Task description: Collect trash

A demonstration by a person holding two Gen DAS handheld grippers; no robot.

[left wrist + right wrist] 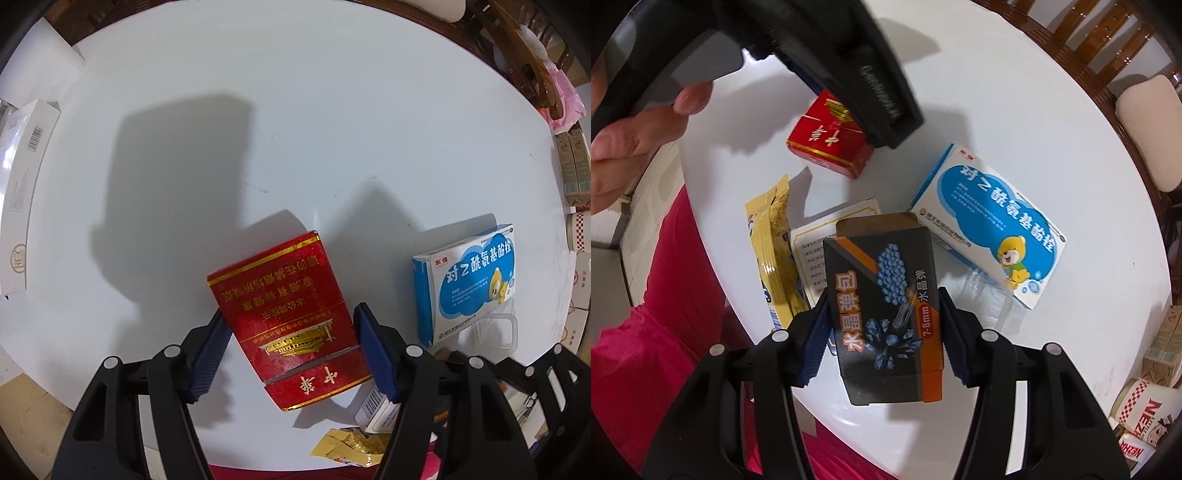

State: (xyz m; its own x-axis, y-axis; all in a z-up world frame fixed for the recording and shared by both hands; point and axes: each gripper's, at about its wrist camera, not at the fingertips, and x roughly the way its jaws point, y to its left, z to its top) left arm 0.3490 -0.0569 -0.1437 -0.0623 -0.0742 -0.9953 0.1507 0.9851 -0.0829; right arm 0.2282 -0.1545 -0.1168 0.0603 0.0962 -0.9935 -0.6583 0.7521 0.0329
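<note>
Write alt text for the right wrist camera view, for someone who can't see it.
The right gripper holds a black and orange box between its fingers above a white table. Below lie a blue and white medicine box, a yellow wrapper and a red cigarette pack, partly hidden by the left gripper.

I am in a home, at a dining table. A round white tabletop (1015,110) sits ringed by carved wooden chairs (1108,40), one with a cream cushion (1148,129). Household clutter lies around me: a red cigarette pack (827,144), a blue-and-white medicine box (990,221), a yellow snack wrapper (775,243), and paper cups (1141,413) and small cartons (1163,343) off the table's edge.
</note>
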